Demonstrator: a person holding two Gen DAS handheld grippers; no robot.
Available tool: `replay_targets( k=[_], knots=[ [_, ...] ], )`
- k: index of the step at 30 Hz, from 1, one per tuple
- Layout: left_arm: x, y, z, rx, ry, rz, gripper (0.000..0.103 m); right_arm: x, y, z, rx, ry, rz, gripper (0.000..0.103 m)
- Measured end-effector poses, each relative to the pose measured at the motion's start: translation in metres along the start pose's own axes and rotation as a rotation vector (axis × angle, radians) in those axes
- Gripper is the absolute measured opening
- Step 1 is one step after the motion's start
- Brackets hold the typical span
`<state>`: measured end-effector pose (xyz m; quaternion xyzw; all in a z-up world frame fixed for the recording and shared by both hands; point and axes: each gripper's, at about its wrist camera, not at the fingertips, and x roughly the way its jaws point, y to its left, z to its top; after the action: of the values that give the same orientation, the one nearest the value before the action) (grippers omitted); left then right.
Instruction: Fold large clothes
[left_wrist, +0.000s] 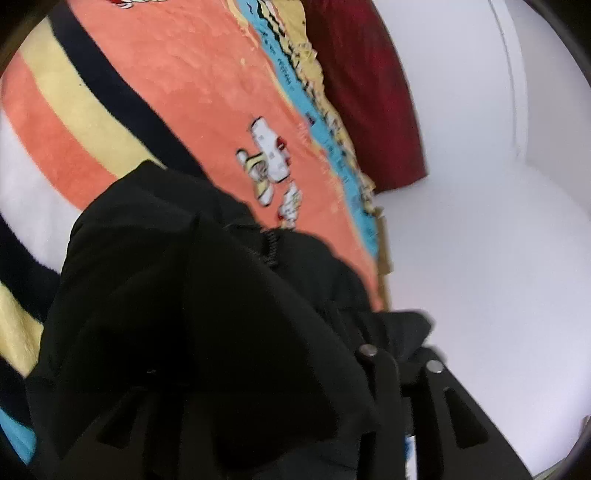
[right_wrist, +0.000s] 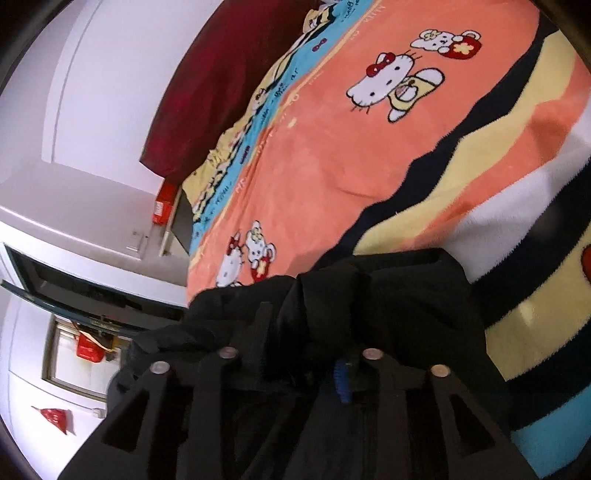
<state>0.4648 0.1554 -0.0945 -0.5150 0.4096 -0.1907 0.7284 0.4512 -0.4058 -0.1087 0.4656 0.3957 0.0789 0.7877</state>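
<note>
A black jacket (left_wrist: 184, 314) is bunched up over my left gripper (left_wrist: 295, 332) and hides its left finger; only the right finger (left_wrist: 436, 384) shows, with cloth draped across the jaws. The jacket's zipper (left_wrist: 271, 247) shows near the top of the bunch. In the right wrist view the same black jacket (right_wrist: 388, 306) is gathered between my right gripper's (right_wrist: 299, 332) fingers (right_wrist: 229, 369), which are closed on a fold of it. Both grippers hold the jacket above an orange cartoon-print blanket (left_wrist: 192, 92) on the bed, also in the right wrist view (right_wrist: 332, 166).
A dark red pillow (left_wrist: 365, 96) lies at the bed's head against a white wall (left_wrist: 480, 184). In the right wrist view the pillow (right_wrist: 221, 74), a white cabinet (right_wrist: 74, 221) and red items (right_wrist: 88, 347) stand beside the bed.
</note>
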Motion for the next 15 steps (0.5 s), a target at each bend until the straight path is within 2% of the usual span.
replay_targets(
  k=[1, 2, 5, 9, 12, 15],
  knots=[
    [-0.006, -0.002, 0.001, -0.021, -0.019, -0.042, 0.038, -0.006, 0.0, 0.001, 0.012, -0.004, 0.035, 0.06],
    [-0.011, -0.005, 0.002, -0.031, -0.031, -0.071, 0.041, -0.013, 0.003, 0.003, 0.012, -0.016, 0.07, 0.066],
    [-0.033, -0.018, 0.006, -0.048, -0.082, -0.108, 0.049, -0.038, 0.022, 0.005, -0.046, -0.06, 0.086, 0.068],
    [-0.057, -0.035, 0.007, -0.047, -0.134, -0.09, 0.052, -0.069, 0.049, -0.004, -0.139, -0.091, 0.08, 0.068],
    [-0.073, -0.054, -0.004, 0.038, -0.177, -0.02, 0.052, -0.083, 0.074, -0.024, -0.238, -0.088, 0.103, 0.068],
    [-0.081, -0.079, -0.021, 0.182, -0.206, 0.12, 0.052, -0.078, 0.101, -0.057, -0.381, -0.036, 0.077, 0.068]
  ],
)
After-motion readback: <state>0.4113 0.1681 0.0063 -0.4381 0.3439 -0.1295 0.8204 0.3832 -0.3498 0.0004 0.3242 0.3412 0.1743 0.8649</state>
